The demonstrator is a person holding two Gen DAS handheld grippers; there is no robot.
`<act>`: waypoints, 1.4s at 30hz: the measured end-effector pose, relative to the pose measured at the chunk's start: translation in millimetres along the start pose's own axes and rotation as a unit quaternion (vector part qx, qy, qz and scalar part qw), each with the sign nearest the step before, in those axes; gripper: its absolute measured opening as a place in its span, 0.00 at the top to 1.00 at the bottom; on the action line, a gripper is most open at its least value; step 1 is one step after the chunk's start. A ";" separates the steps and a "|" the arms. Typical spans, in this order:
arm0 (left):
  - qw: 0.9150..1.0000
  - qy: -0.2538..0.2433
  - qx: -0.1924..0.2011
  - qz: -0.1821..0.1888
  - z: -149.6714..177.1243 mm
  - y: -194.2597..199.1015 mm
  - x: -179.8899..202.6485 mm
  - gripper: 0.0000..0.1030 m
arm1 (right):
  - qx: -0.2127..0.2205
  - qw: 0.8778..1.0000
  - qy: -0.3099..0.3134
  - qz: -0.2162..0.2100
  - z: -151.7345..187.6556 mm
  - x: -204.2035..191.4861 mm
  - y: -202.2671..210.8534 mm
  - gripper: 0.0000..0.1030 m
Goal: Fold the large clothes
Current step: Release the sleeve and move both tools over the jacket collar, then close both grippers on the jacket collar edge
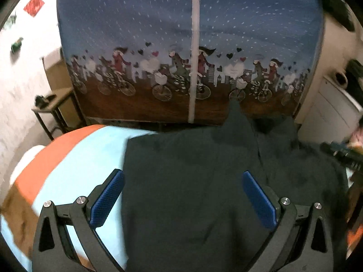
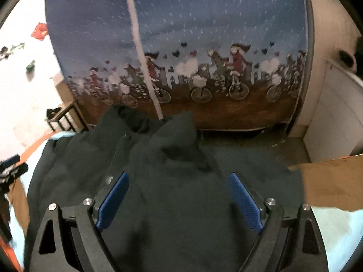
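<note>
Left wrist view: left gripper [image 1: 182, 179] hangs above the dark garment [image 1: 192, 181], jaws spread wide, nothing between the blue pads [image 1: 106, 199]. No contact with the cloth. The garment lies on a light blue sheet [image 1: 90, 158] with an orange band [image 1: 45, 158] at its far left edge. Garment's left edge is straight, roughly under the left pad. A peak of fabric sticks up at the far side, in front of the blue wardrobe cover [image 1: 181, 45] printed with cyclists and hearts. A small dark-framed side table [image 1: 54, 108] stands left of it.

Right wrist view: right gripper [image 2: 179, 181] also over the same dark garment [image 2: 181, 204], jaws wide apart, pads [image 2: 245, 199] clear of the cloth, nothing gripped. Fabric is bunched and humped at the far side, flatter near the fingers. A brown cardboard sheet [image 2: 329, 181] lies at the right, on the light blue sheet [image 2: 340, 226]. The left gripper's black body [image 2: 11, 167] pokes in at the left edge.
</note>
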State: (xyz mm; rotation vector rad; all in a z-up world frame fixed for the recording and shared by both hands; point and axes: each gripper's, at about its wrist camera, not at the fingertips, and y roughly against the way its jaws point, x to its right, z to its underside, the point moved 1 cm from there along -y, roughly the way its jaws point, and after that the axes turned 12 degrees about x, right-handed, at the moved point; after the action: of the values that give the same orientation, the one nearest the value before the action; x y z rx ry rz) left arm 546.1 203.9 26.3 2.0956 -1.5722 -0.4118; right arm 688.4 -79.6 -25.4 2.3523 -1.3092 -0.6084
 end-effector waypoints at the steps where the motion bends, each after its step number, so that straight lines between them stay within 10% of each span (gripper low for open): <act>1: 1.000 0.012 -0.005 0.002 -7.9 -13.4 0.2 0.01 | -0.003 1.000 -0.012 -0.002 -4.6 -0.4 -11.1 0.12; 8: 0.998 0.026 -0.062 0.010 -27.5 -94.0 23.8 0.01 | -0.027 0.997 -0.067 0.032 -5.4 2.5 -79.8 0.12; 25: 0.997 0.061 -0.040 0.025 -25.5 -163.5 36.6 0.01 | 0.045 0.996 -0.056 0.051 35.4 7.3 -107.7 0.12; 31: 0.999 0.002 -0.022 0.044 -8.7 -165.1 61.9 0.03 | 0.049 0.995 -0.079 0.036 38.0 10.7 -103.9 0.36; 33: 0.999 -0.004 -0.013 0.045 -6.7 -163.3 65.3 0.16 | 0.054 0.994 -0.087 0.028 39.4 11.8 -100.3 0.48; 35: 0.999 -0.006 -0.022 0.045 -5.8 -164.9 67.7 0.65 | 0.057 0.994 -0.093 0.017 40.7 13.4 -98.4 0.60; 42: 0.999 -0.026 -0.005 0.043 -12.9 -134.6 82.8 0.87 | 0.070 0.986 -0.149 -0.039 47.0 30.6 -78.2 0.71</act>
State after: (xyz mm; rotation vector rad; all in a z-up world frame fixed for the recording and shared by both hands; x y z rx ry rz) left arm 685.8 157.1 -32.3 2.0160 -1.6800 -0.4454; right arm 732.0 -72.7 -110.9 2.5097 -1.4296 -0.9508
